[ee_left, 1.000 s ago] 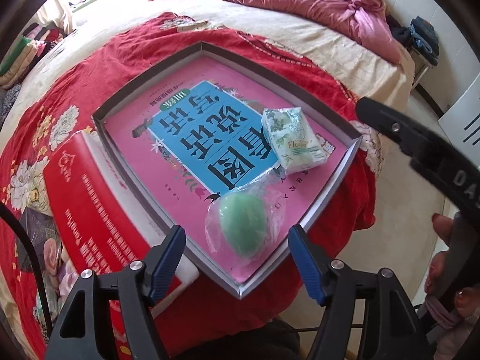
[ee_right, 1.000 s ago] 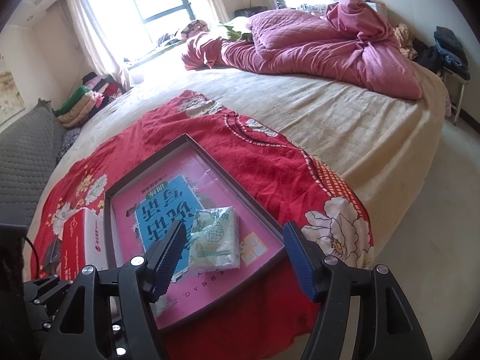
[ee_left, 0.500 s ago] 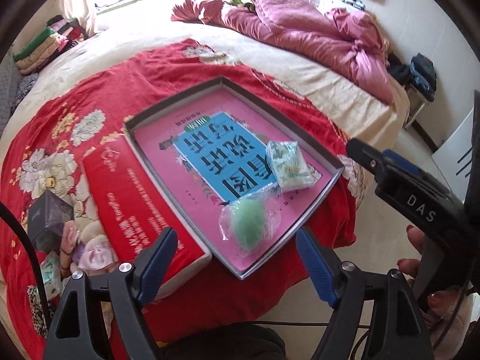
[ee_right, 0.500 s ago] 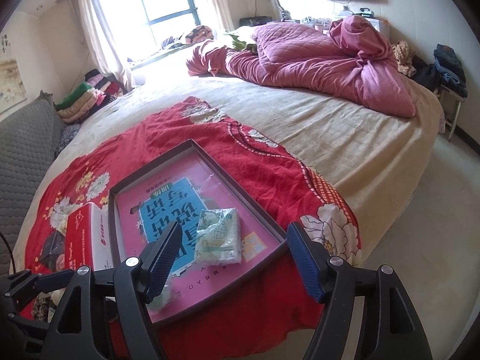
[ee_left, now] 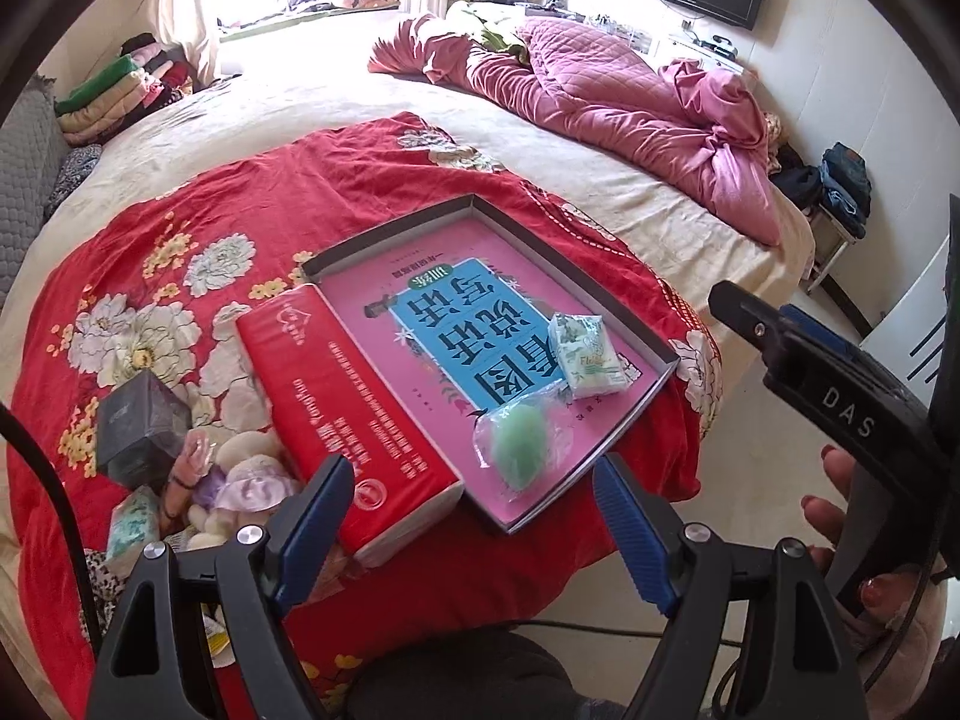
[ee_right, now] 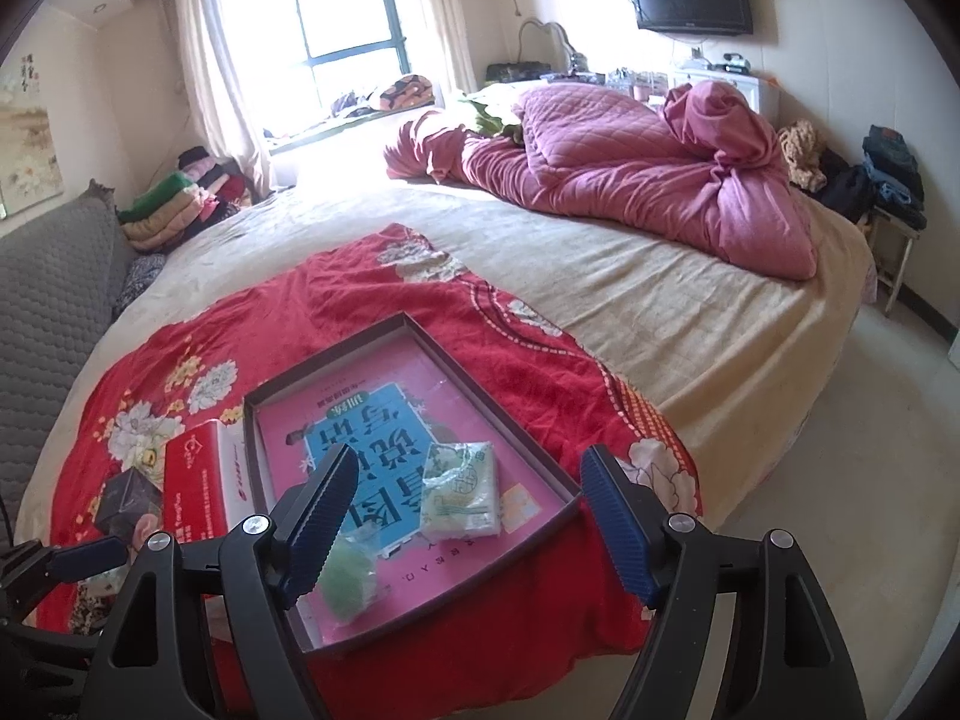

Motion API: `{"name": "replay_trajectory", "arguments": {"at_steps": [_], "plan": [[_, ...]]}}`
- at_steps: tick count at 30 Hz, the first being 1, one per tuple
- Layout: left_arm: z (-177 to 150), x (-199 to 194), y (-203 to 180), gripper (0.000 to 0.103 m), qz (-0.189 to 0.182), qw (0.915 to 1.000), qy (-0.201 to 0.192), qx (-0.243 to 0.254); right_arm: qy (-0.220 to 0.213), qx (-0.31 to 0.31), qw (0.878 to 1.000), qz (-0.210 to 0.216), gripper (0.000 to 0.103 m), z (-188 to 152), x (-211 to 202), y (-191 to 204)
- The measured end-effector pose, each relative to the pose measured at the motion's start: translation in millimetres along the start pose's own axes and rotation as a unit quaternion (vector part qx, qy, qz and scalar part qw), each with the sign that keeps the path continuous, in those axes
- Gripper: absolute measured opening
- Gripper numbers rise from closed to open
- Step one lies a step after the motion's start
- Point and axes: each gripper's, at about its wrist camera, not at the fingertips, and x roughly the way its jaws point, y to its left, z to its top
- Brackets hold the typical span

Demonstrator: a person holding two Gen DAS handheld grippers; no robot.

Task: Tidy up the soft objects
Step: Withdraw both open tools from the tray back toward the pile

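Left gripper (ee_left: 468, 519) hangs empty, jaws apart; right gripper (ee_right: 465, 516) is opening, empty too. Remaining soft toys (ee_left: 240, 480) lie heaped left of the red tissue box (ee_left: 348, 408), nearer the left gripper, outside the tray (ee_left: 654, 387).

"DAS" stands in white letters on the right gripper (ee_left: 852, 414); large Chinese characters, upside down, fill the blue panel of the pink tray (ee_left: 651, 354); other print is too small.
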Motion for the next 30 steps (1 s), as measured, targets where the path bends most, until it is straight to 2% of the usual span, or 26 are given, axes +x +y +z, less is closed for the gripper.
{"name": "replay_trajectory", "arguments": {"at_steps": [7,12,14,24,30], "plan": [[-8,-23,18,0.081,0.015,0.9997,-0.016,-0.011,-0.006,0.003,1.0,0.011,0.078,2,-13,10],[-14,-40,35,0.081,0.018,0.9992,-0.023,-0.028,-0.005,0.025,0.998,0.051,0.078,8,-23,17],[-16,-47,43,0.081,0.017,0.9989,-0.027,-0.035,-0.01,0.024,0.998,0.052,0.078,10,-28,22],[-28,-74,88,0.081,0.044,0.9944,-0.047,-0.084,-0.012,-0.033,0.998,0.055,0.078,9,-49,67],[-37,-86,114,0.081,0.057,0.9908,-0.055,-0.109,-0.005,-0.067,0.995,0.074,0.078,0,-55,104]]}}
